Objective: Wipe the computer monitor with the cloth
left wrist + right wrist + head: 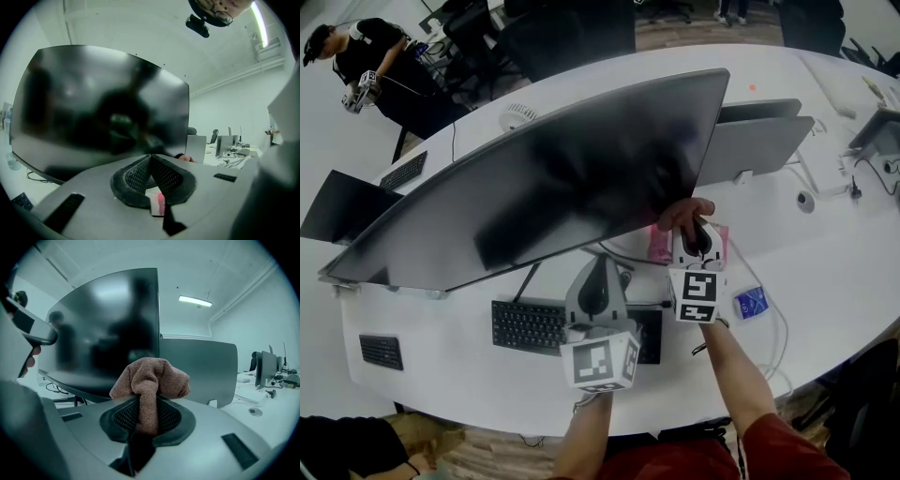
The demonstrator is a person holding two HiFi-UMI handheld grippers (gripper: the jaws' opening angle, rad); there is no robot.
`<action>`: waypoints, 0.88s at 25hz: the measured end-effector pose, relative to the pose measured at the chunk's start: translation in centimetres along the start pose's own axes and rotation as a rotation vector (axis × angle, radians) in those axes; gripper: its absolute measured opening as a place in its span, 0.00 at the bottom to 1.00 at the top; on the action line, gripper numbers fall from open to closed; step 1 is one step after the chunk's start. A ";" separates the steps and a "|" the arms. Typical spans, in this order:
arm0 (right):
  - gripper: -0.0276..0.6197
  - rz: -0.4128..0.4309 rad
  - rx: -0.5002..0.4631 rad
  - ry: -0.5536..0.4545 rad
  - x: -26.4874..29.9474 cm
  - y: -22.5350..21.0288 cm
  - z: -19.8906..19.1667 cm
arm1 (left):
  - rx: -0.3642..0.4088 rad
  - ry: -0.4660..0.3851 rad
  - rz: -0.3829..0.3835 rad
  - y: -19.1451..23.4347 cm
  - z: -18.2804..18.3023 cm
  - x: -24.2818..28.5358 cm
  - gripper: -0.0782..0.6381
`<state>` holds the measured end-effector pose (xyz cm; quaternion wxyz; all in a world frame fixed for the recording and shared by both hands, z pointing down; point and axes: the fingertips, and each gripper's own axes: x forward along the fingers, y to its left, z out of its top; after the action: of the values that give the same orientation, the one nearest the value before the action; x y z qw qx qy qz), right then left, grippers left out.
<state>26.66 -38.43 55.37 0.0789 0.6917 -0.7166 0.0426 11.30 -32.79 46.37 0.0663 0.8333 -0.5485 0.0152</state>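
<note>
Beside the dark curved monitor (562,178), right claw (149,404) pinches a bunched pinkish cloth (152,378), left claw (150,159) pressed together.

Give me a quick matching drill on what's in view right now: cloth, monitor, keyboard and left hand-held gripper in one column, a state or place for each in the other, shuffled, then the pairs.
Column 1
1. cloth
2. monitor
3. keyboard
4. left hand-held gripper

Column 2
A. jaws together, nothing between them
B. flat on the white table, below the screen's lower edge
C. clamped in the right hand-held gripper, bunched above its jaws
D. standing on the table, screen dark

Pairs: 1-C, 2-D, 3-B, 4-A
</note>
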 end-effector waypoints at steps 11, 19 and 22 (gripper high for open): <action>0.16 -0.015 0.019 -0.040 -3.3 0.1 3.6 | 0.010 -0.025 -0.014 0.1 2.1 -1.8 0.14; 0.16 0.013 -0.010 -0.114 -8.9 3.1 8.6 | 0.014 -0.065 -0.015 1.6 4.9 -5.3 0.14; 0.16 0.027 -0.021 -0.141 -11.5 4.6 10.2 | 0.016 -0.086 -0.020 2.3 6.0 -7.3 0.14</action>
<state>21.86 -28.65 43.53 0.0347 0.6825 -0.7300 -0.0126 6.04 -27.81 39.96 0.0360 0.8391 -0.5426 -0.0171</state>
